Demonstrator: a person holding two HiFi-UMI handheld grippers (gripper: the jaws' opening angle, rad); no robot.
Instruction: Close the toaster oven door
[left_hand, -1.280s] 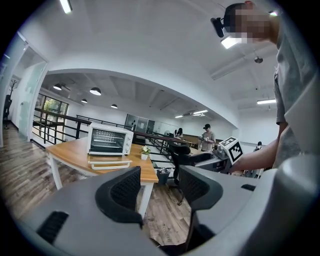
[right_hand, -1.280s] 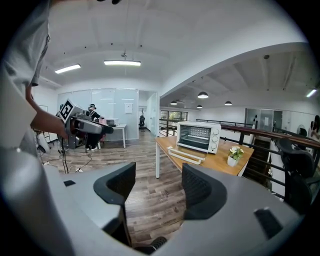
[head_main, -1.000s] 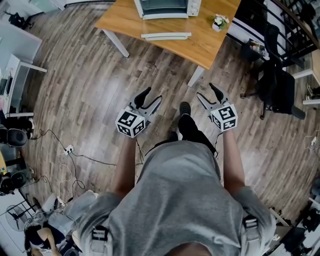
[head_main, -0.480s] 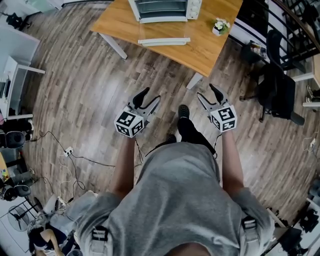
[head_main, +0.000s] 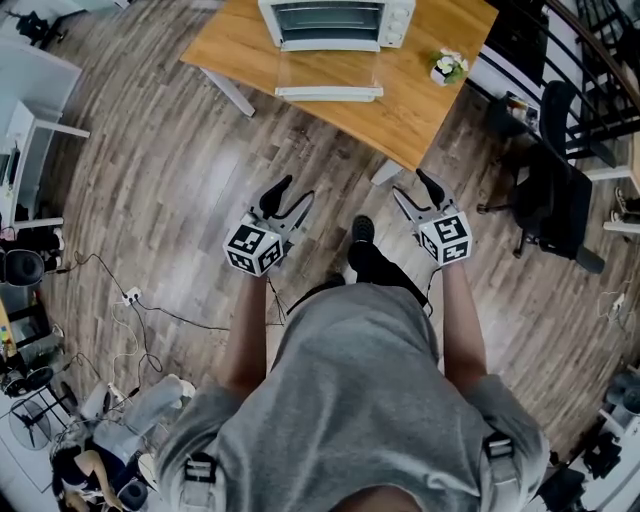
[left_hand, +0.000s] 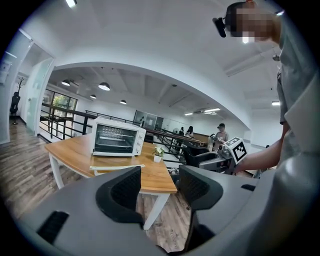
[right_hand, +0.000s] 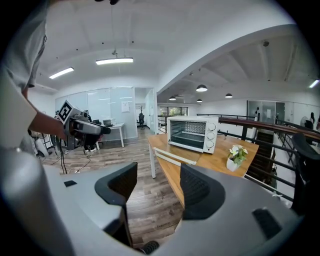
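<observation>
Fingers (left_hand: 125, 192) apart; toaster oven (head_main: 335, 22) door (head_main: 330, 92) down, plant (head_main: 447, 66) alongside.

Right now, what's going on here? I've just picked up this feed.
A person stands on the wood floor short of the table, a gripper in each hand. The left gripper is open and empty. The right gripper is closing its jaws slightly, with nothing between them. On the table, the toaster oven sits with its door folded open, untouched.
</observation>
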